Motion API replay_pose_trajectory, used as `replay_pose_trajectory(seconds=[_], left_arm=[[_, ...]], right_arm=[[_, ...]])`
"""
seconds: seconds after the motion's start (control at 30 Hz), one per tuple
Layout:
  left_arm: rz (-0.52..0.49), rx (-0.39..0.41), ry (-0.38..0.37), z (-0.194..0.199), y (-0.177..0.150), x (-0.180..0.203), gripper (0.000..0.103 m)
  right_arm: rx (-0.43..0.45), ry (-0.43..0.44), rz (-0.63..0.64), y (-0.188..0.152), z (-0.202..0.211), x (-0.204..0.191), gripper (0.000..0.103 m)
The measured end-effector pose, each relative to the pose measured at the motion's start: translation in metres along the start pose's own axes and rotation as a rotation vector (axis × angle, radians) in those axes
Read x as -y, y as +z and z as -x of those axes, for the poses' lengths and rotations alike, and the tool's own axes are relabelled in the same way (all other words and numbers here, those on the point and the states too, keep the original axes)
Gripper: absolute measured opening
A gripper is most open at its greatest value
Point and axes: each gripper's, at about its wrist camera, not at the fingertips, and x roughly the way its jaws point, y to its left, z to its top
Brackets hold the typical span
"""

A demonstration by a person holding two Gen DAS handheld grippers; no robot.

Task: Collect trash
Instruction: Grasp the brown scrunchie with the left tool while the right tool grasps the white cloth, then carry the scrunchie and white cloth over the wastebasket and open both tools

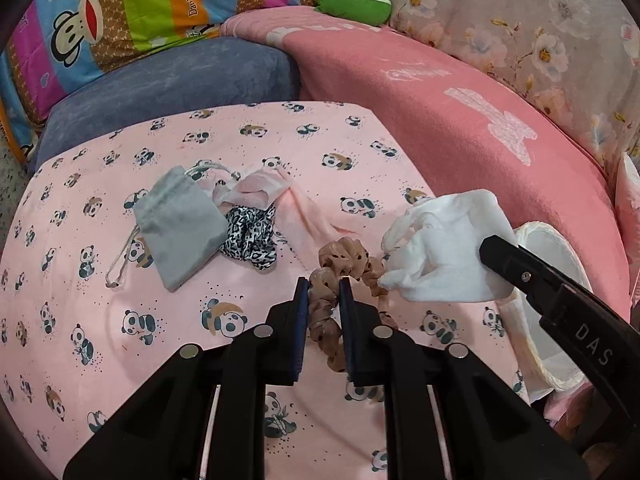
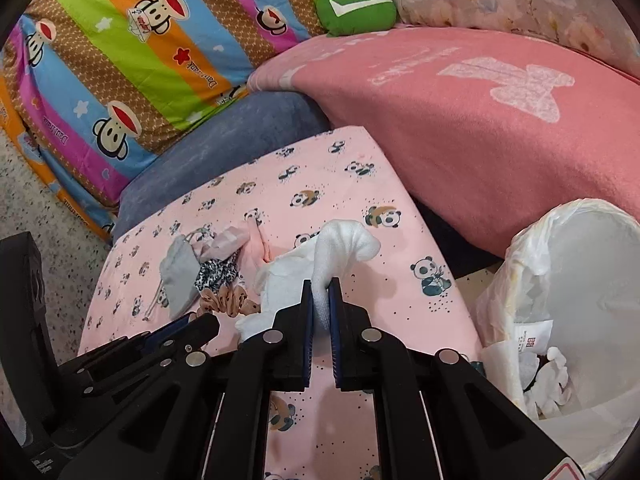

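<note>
Where your right tongs [image 2: 321, 286] reach over the panda-print cloth [image 1: 120, 280], they are clamped on soft white foam wrap [image 2: 344, 240], crumpled; "DAS" is stamped on their arm. Your left tongs [image 1: 324, 284] are clamped on a tan dotted scrunchie [image 1: 344, 260], ruffled fabric. Beside the cloth stands a plastic-lined bin [image 2: 560, 280] holding a red-printed label [image 2: 530, 342]. The striped quilt [image 2: 120, 60] bears partly legible lettering.

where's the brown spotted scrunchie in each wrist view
Left wrist view: the brown spotted scrunchie is low at center, pinched between the closed fingers of the left hand-held gripper.
Right wrist view: the scrunchie lies left of center, beside the white crumpled tissue clamped in the right hand-held gripper.
Shared landmark: the grey drawstring pouch, just left of the scrunchie in both.
</note>
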Motion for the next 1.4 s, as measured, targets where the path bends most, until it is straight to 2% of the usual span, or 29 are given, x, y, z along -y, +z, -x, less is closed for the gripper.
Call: replay_pose_trajectory(seconds=[0.27, 0.63, 1.03, 1.4], left_arm=[[-0.046, 0.055, -0.012, 0.036, 0.005, 0.035, 0.015], [-0.135, 0.102, -0.050, 0.065, 0.000, 0.099, 0.015], [-0.249, 0.102, -0.116, 0.067, -0.008, 0.171, 0.015], [-0.328, 0.068, -0.156, 0.048, -0.011, 0.221, 0.017]], right_arm=[[0.103, 0.000, -0.029, 0.012, 0.066, 0.018, 0.009], [0.179, -0.034, -0.075, 0.013, 0.135, 0.066, 0.009], [0.218, -0.088, -0.164, -0.004, 0.175, 0.136, 0.009], [0.227, -0.134, -0.229, -0.016, 0.187, 0.191, 0.009]])
